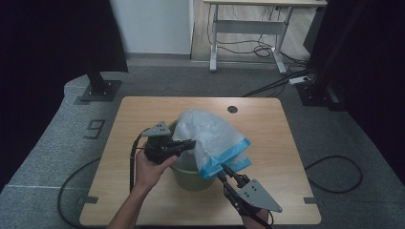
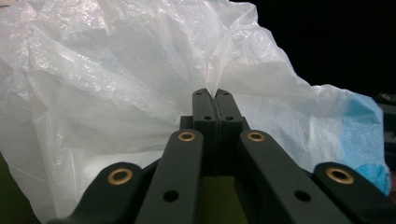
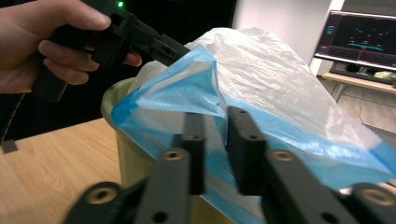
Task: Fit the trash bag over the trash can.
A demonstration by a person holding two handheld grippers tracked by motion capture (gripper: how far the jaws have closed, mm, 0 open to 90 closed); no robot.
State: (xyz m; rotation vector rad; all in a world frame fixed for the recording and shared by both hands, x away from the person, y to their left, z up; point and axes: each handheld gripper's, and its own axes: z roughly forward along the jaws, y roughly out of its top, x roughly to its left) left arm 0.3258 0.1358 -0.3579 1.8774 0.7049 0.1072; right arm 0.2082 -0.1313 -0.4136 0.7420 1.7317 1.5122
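Bag: we see a white plastic bag (image 1: pixel 210 133) with a blue hem, draped over the green bin (image 1: pixel 188 174) at the centre of the high view, billowing toward the upper right of the bin.
Bin: it stands on the wooden table (image 1: pixel 267 124), its rim showing at the left under the bag.
Left gripper (image 1: pixel 187 144): jaws together, clamped on a fold of the white film, left of centre in the high view; the left gripper view shows the film pinched at the tips.
Right gripper (image 1: pixel 228 169): it comes in from the lower right, jaws nearly together around the blue hem (image 3: pixel 205 105); we cannot tell whether the pads press on it.
Key relation: the hem runs as a band from lower left to right in the high view, just ahead of the right gripper's tips, so that hand is the nearer 1 of the 2 to it.
Judgement: we think the next move is stretching the hem over the rim.
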